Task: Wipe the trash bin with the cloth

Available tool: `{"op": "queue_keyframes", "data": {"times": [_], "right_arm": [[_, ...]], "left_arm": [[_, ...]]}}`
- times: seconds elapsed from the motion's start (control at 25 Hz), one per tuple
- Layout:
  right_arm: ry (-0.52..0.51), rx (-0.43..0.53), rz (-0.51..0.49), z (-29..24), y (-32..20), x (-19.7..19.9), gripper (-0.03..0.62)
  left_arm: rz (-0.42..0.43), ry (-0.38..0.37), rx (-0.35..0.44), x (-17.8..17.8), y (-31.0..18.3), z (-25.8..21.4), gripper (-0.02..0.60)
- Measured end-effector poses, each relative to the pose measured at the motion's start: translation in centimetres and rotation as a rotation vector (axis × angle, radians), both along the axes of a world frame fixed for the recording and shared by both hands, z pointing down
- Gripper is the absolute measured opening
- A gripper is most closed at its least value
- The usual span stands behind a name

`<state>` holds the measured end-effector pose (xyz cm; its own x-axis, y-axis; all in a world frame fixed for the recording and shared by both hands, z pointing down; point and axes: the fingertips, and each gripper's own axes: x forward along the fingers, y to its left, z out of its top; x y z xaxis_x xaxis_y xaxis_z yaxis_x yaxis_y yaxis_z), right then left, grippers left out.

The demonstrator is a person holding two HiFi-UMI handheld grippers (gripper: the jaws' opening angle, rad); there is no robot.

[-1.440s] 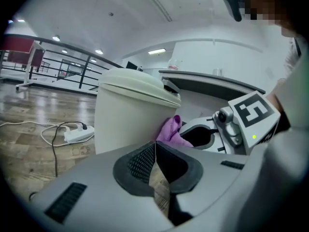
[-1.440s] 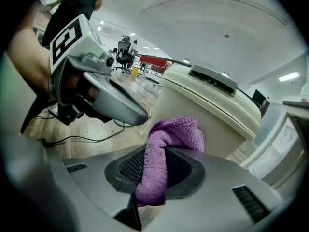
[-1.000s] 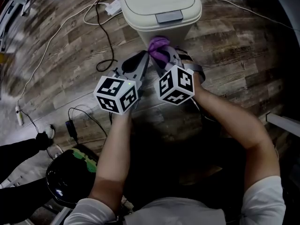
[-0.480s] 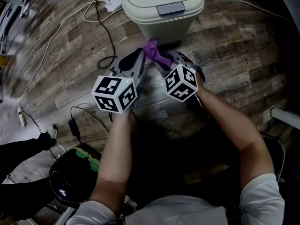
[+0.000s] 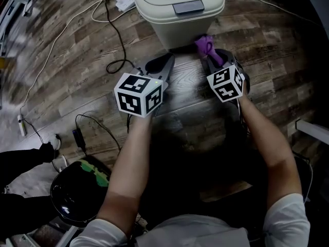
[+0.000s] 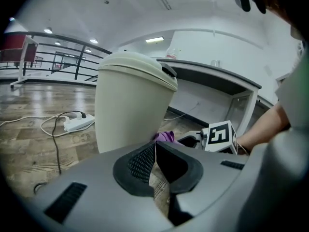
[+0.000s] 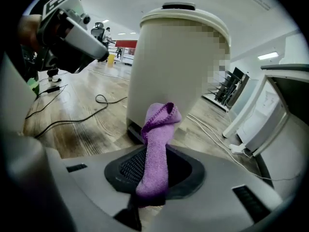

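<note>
A person's bare forearms [image 5: 131, 158] reach forward over a wooden floor [image 5: 277, 30]. The left gripper [image 5: 165, 62] has its jaws pressed together with nothing between them, and it hangs just short of the bin's base. The right gripper [image 5: 215, 56] is clamped on a purple cloth [image 5: 204, 45]. The cloth stands up out of the jaws, folded over at its tip, at the right front corner of the beige trash bin [image 5: 177, 14]. It may touch the bin wall, but this is unclear. A white power strip [image 5: 125, 2] lies on the floor beyond, at the bin's left.
</note>
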<state>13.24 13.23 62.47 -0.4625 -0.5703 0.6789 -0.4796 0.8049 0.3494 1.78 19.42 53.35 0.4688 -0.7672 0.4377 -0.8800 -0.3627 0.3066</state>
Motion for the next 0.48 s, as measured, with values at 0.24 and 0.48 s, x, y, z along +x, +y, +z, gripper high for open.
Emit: {"op": "queue_keyframes", "data": {"times": [0.24,0.48], "right_arm": [[-0.049,0.094,0.191,-2.8,-3.7,3.3,0.092],[-0.175,0.08,0.353,-3.1,-6.3,2.6,0.092]], "left_arm": [[0.027,0.015,-0.02,1.1,0.0,0.4,0.009],[0.038,0.026,-0.031,1.7,-0.1,0.5,0.009]]}}
